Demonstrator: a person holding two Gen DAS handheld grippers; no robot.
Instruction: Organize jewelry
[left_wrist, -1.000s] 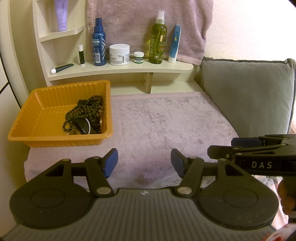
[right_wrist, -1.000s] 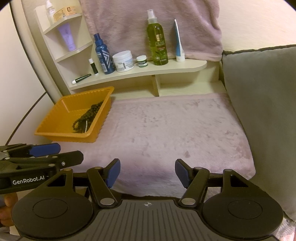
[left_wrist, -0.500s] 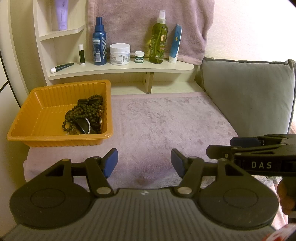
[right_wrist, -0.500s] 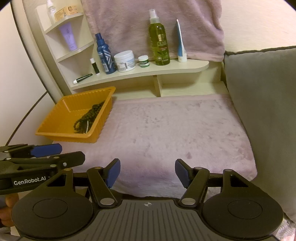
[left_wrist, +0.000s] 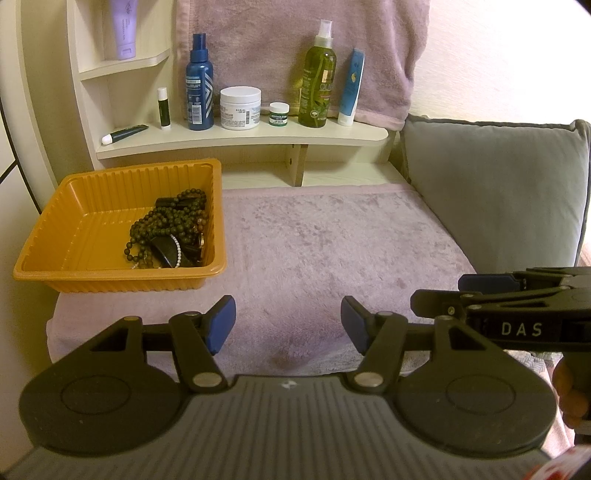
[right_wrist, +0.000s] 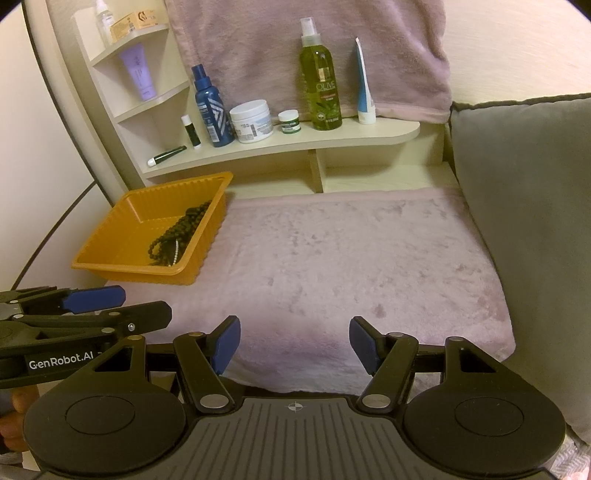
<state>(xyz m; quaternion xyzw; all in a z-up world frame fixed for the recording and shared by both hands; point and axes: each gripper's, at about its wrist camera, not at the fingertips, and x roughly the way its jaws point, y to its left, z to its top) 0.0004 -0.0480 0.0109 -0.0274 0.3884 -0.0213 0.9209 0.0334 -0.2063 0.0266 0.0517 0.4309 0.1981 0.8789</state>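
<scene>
An orange ribbed tray (left_wrist: 92, 221) sits at the left on a pink fuzzy cloth (left_wrist: 332, 251). In its right part lies a heap of dark bead necklaces (left_wrist: 166, 230) with a small white pearl strand. The tray (right_wrist: 122, 236) and the beads (right_wrist: 177, 236) also show in the right wrist view. My left gripper (left_wrist: 288, 321) is open and empty, low over the cloth's near edge. My right gripper (right_wrist: 294, 345) is open and empty, beside it on the right. Each gripper shows at the other view's edge.
A cream shelf (left_wrist: 240, 138) at the back holds a blue spray bottle (left_wrist: 199, 96), a white jar (left_wrist: 240, 107), a green olive bottle (left_wrist: 317, 88) and tubes. A pink towel (left_wrist: 295, 48) hangs behind. A grey cushion (left_wrist: 498, 192) bounds the right side.
Both grippers have shifted only slightly; the right wrist view has drifted a little to the left. The jaws stay open and the jewelry has not moved.
</scene>
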